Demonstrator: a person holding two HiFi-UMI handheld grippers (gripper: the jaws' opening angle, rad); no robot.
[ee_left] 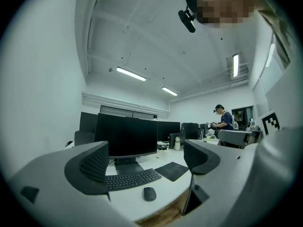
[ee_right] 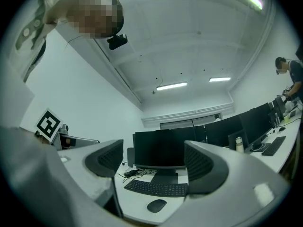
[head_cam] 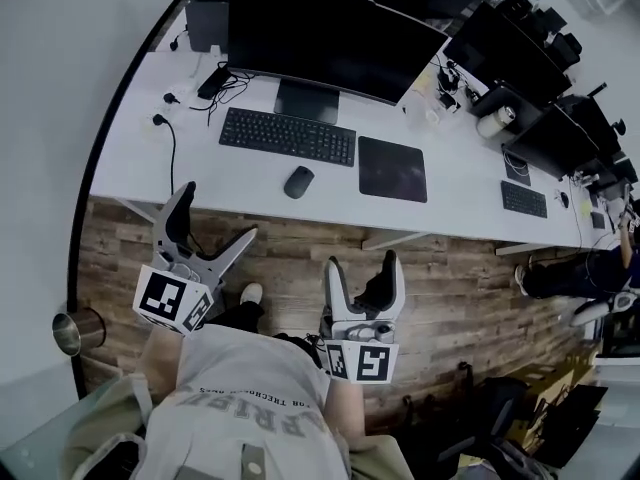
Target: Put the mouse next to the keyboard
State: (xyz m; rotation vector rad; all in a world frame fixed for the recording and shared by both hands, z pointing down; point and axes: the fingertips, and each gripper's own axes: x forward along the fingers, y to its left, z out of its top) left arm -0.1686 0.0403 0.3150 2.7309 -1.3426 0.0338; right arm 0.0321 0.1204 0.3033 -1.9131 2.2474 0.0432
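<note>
A dark mouse (head_cam: 298, 182) lies on the white desk (head_cam: 460, 193) just in front of the black keyboard (head_cam: 288, 135), near the keyboard's right end. Both show again in the left gripper view, the mouse (ee_left: 149, 193) and the keyboard (ee_left: 131, 178), and in the right gripper view, the mouse (ee_right: 156, 205) and the keyboard (ee_right: 156, 188). My left gripper (head_cam: 212, 222) hangs open and empty over the wooden floor, short of the desk. My right gripper (head_cam: 363, 274) is open and empty too, further back from the desk edge.
A black mouse pad (head_cam: 393, 168) lies right of the mouse. A large monitor (head_cam: 335, 40) stands behind the keyboard, with cables (head_cam: 215, 88) at its left. More monitors and another keyboard (head_cam: 523, 199) fill the desk's right side. A metal bin (head_cam: 76, 331) stands at my left.
</note>
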